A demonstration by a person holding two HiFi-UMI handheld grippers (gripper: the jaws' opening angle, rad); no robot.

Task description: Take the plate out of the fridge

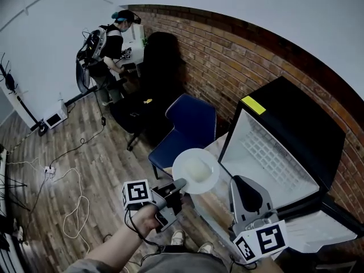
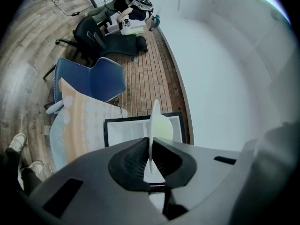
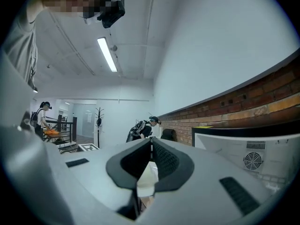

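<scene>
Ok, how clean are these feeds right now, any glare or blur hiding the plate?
Head view: dim, with black corners and the brick wall bowed by the lens; the plate is bright with little surface detail, but sharp. Left gripper view: the plate, edge-on, is crisp, while the floor smears towards the rim. Right gripper view: the ceiling light glares, well above the jaws.

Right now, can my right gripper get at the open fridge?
Probably yes. The right gripper hangs just beside the open fridge, nothing between them, and the left gripper holds the plate clear of that path.
</scene>
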